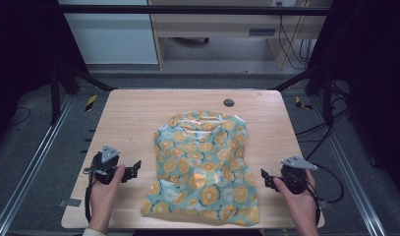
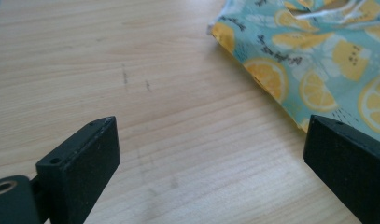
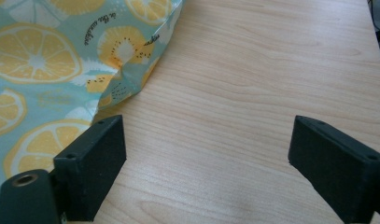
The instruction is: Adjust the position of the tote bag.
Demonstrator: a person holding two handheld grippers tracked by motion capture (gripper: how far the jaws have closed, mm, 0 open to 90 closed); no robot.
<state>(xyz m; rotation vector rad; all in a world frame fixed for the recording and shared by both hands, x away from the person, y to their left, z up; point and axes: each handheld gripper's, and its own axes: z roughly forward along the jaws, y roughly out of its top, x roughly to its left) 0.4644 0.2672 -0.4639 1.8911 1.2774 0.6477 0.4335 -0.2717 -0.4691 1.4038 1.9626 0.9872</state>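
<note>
A teal garment printed with yellow lemon slices (image 1: 205,167) lies spread on the wooden table (image 1: 133,113), reaching its near edge. My left gripper (image 1: 134,169) rests left of the cloth, held by a hand, jaws wide apart with bare wood between them. In the left gripper view the gripper (image 2: 211,154) has the garment's edge (image 2: 290,65) just beyond its right jaw. My right gripper (image 1: 265,179) sits at the cloth's right side, also open. In the right gripper view the gripper (image 3: 206,154) faces bare wood, with the garment (image 3: 52,60) lying by its left jaw.
A small dark round grommet (image 1: 229,103) sits in the table near its far edge. Metal frame rails (image 1: 35,157) run along both sides of the table, and cables (image 1: 330,182) trail at the right. Cabinets stand beyond the table.
</note>
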